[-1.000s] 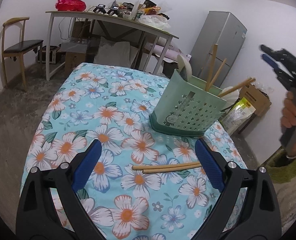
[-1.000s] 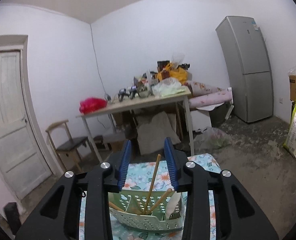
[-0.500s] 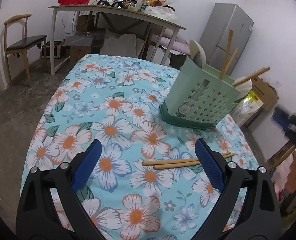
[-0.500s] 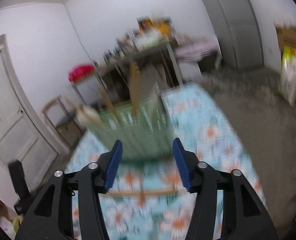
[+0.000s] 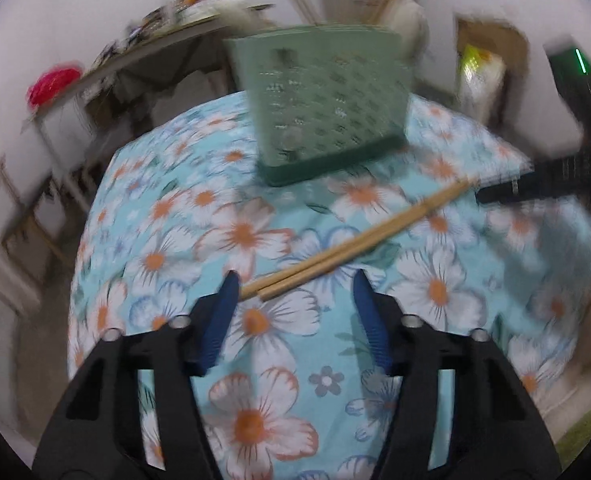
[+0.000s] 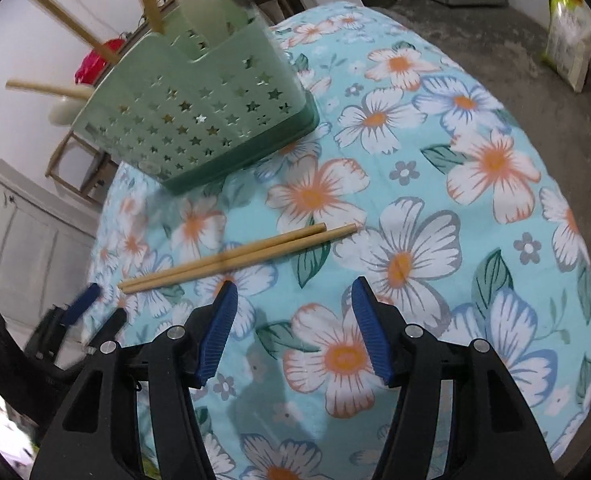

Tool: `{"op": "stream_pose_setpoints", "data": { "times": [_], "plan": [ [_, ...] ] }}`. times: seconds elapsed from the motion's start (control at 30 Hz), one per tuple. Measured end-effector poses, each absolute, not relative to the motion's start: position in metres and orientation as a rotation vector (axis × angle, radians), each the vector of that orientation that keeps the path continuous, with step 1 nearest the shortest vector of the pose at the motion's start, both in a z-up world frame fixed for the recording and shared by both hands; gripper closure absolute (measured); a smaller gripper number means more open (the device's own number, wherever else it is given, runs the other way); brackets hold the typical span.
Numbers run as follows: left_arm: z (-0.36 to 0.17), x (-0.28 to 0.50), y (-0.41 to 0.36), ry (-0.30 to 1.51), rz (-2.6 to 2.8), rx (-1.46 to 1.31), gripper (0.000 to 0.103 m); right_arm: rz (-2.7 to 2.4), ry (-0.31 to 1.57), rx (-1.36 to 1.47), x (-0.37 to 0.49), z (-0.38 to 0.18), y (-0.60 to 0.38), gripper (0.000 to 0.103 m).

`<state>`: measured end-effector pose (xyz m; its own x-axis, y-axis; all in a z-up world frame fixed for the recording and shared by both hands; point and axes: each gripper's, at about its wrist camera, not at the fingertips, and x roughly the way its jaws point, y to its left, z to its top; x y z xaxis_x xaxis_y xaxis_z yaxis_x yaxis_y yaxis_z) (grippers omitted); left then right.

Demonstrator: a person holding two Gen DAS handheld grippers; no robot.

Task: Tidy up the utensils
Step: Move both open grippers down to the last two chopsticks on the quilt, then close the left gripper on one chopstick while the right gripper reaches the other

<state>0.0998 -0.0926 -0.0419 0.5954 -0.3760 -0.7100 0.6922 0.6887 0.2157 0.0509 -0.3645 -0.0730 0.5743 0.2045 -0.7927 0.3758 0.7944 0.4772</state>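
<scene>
The pair of chopsticks [image 6: 239, 258] lies flat on the floral tablecloth [image 6: 475, 160], the two sticks touching side by side, a little in front of the green star-punched utensil holder [image 6: 199, 120], which already carries other sticks and a pale spoon.

Left gripper [image 5: 293, 288]: jaws have just been closing and now stand parted at a middling gap; the near ends of the chopsticks [image 5: 335, 246] sit between the blue pads, apparently untouched (motion blur prevents a firm reading). The long axis runs from the left pad diagonally away toward upper right, so the sticks lie partly along the fingers, not square across them.

Right gripper [image 6: 293, 292]: jaws have just been opening and now stand parted with nothing between them. Here the sticks lie just ahead of the fingertips, crosswise and offset to the left.

Judgement: the left gripper is nearer. A grasp there probably calls for a wrist turn to bring the pads across the axis
</scene>
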Motion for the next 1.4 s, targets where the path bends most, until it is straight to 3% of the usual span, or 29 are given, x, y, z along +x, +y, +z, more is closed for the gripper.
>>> {"op": "stream_pose_setpoints", "data": {
  "times": [0.1,0.27,0.43,0.6,0.83,1.03,1.33,1.4],
  "plan": [
    [-0.055,0.091,-0.117,0.632,-0.689,0.696,0.063,-0.099,0.974,0.734,0.051,-0.078,-0.373,0.045],
    [-0.071,0.088,-0.14,0.583,-0.731,0.858,0.067,-0.09,0.966,0.774,0.051,-0.081,-0.375,0.045],
    [-0.076,0.085,-0.153,0.527,-0.747,0.946,0.088,-0.087,0.965,0.783,0.052,-0.082,-0.374,0.045],
    [-0.088,0.071,-0.162,0.421,-0.741,1.088,0.092,-0.082,0.961,0.796,0.049,-0.083,-0.376,0.045],
    [-0.083,0.06,-0.158,0.416,-0.776,1.122,0.095,-0.081,0.96,0.798,0.049,-0.084,-0.376,0.045],
    [-0.071,0.057,-0.141,0.555,-0.834,1.014,0.095,-0.084,0.961,0.802,0.048,-0.083,-0.376,0.045],
    [-0.054,0.081,-0.08,0.977,-0.846,0.559,0.094,-0.087,0.962,0.814,0.048,-0.083,-0.376,0.045],
    [-0.054,0.086,-0.066,1.058,-0.836,0.451,0.088,-0.088,0.963,0.813,0.049,-0.083,-0.375,0.045]
  ]
}}
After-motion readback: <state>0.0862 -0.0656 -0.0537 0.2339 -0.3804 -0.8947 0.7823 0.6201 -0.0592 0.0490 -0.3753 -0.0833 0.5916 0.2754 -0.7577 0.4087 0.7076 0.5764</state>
